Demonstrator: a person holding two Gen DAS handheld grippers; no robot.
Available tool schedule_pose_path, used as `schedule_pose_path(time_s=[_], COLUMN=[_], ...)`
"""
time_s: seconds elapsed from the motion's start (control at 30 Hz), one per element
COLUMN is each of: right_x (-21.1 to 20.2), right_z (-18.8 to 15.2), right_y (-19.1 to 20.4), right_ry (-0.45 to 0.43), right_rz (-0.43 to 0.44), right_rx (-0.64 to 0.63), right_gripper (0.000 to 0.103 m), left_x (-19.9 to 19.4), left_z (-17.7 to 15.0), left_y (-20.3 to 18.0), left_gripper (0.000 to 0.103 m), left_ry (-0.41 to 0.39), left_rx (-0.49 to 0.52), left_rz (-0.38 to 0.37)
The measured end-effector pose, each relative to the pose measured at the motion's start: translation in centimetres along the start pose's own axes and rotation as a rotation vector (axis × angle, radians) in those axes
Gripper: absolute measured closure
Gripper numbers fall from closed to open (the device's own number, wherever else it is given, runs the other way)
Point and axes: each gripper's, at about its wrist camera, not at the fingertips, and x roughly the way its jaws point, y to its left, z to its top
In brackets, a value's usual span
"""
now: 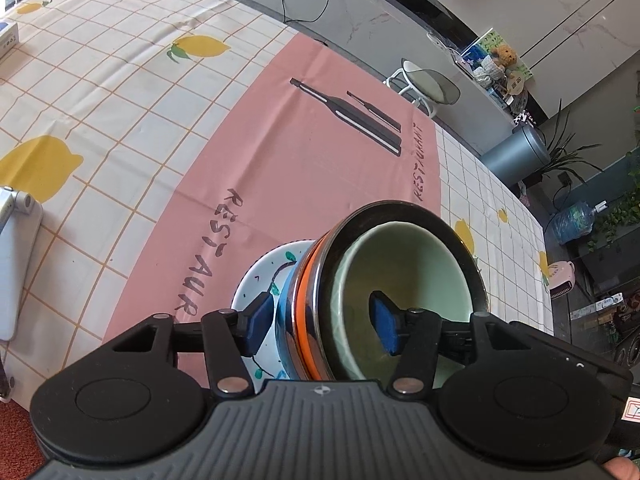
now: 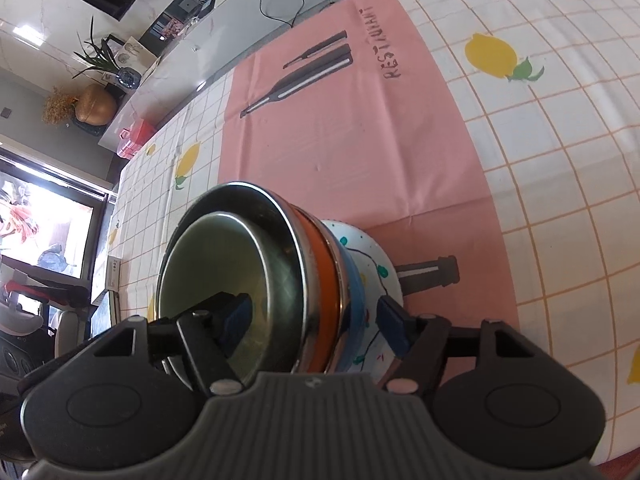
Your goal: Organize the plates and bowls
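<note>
A nested stack stands on the pink mat (image 1: 300, 160): a white patterned plate (image 1: 260, 272) at the bottom, then a blue bowl (image 1: 286, 308), an orange bowl (image 1: 306, 304), a steel bowl (image 1: 380, 206) and a pale green bowl (image 1: 408, 264) innermost. My left gripper (image 1: 322, 326) straddles the stack's near wall, one pad outside by the plate, the other inside the green bowl, neither pressing. From the opposite side, my right gripper (image 2: 316, 324) straddles the wall the same way, over the green bowl (image 2: 216, 256) and the plate (image 2: 360, 248), open.
A white device (image 1: 16, 272) lies at the table's left edge and a small box (image 1: 6, 40) farther back. The lemon-print tablecloth (image 2: 540, 160) spreads around the mat. Beyond the far table edge stand a stool (image 1: 428, 84) and a grey bin (image 1: 516, 156).
</note>
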Motion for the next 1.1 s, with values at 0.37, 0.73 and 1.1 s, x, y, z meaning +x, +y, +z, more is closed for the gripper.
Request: schedule_pose_path(time_s=[0.37,0.73,1.1], right_x=[-6.6,-12.8,-13.8], right_z=[-0.4,-5.4,-9.8], right_y=[1.1,0.3,-0.6], right_ry=[-0.233,-0.488,-0.528], right_rz=[-0.067,-0.183,-0.306], right_rx=[-0.171,-0.349,-0.401], right_gripper=[0.023,0.014,0.009], left_x=[-6.2,-8.6,-8.2], left_z=[-1.8,-7.1,-11.9], left_y=[-4.7,-9.6,-9.6], left_gripper=[0.036,0.035,0.017], left_ry=[-0.321,-0.528,-0.526], left_rx=[0.201,0.522,0.675], left_rz=[0.019,0.077,0.136])
